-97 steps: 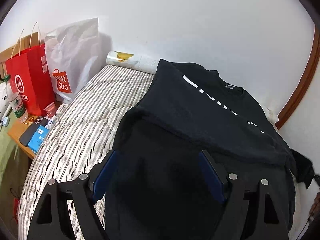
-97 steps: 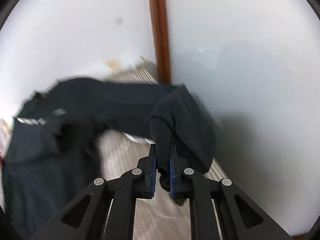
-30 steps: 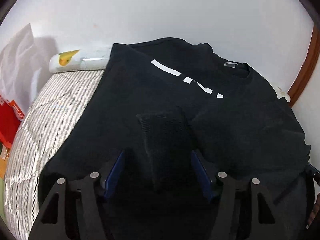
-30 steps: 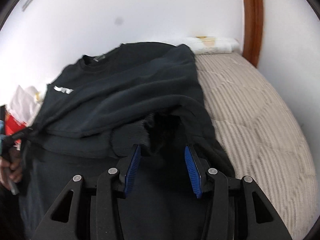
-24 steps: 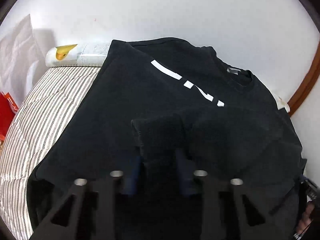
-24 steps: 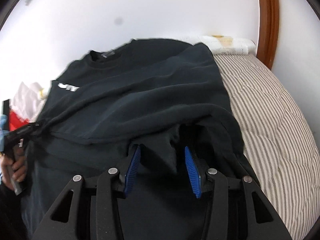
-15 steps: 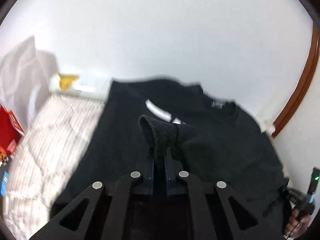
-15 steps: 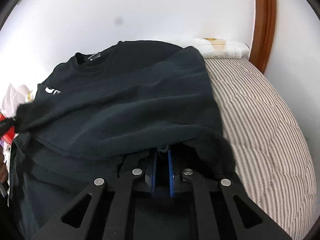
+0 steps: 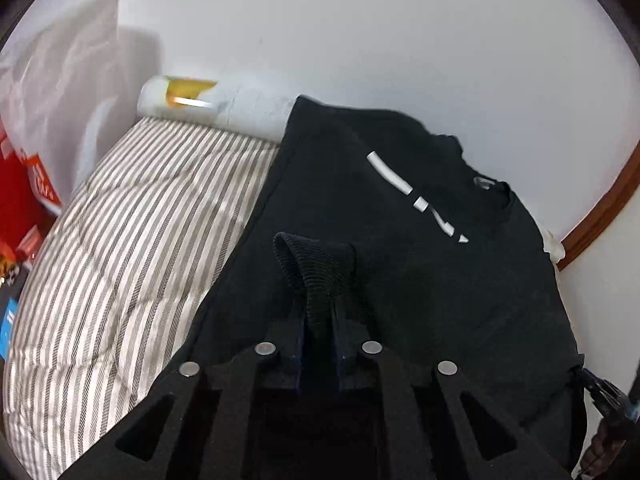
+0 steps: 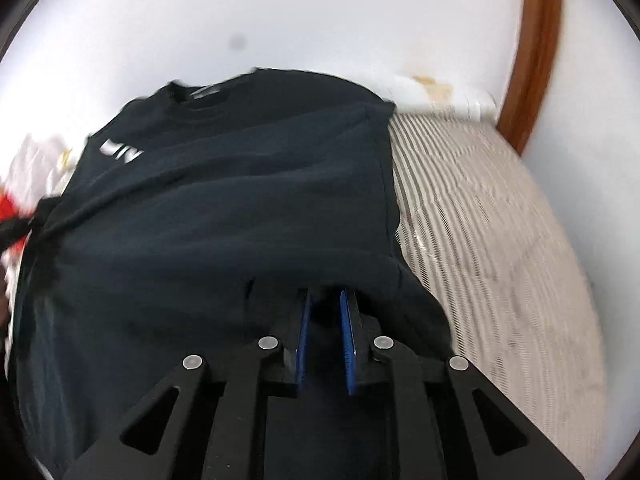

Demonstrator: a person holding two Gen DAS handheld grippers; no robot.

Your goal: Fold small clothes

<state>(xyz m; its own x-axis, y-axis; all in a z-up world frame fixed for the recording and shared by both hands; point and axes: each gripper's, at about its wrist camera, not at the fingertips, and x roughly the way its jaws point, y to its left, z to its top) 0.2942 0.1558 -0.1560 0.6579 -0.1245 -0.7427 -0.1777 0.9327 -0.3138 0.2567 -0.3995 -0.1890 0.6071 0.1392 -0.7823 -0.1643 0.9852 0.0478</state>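
White wall behind, wooden trim [image 9: 600, 216] at right, striped mattress [image 9: 120, 240] as the work surface. Black sweatshirt [image 9: 400, 240] lies spread on the mattress with its neckline toward the wall, white lettering [image 9: 400, 184] partly showing on the chest, fabric plain black, sleeves folded in over the body. Left gripper [image 9: 318, 328] is pinching a ribbed cuff [image 9: 316, 264] that stands up in a loop between its blue pads, jaws easing open slightly but cloth clearly clamped. Right gripper [image 10: 325, 320] has its blue pads close together with dark sweatshirt fabric [image 10: 240, 220] between them, tips tucked under a fold, jaws likewise opening a touch; pads look pressed on cloth. White roll with a yellow print [image 9: 192, 100] lies along the wall at the head of the mattress, just beside the sweatshirt's shoulder. Bags left of the mattress: white plastic bag [image 9: 60, 80] and red bag [image 9: 20, 200], contents not visible. Right wrist view blurred at the edges
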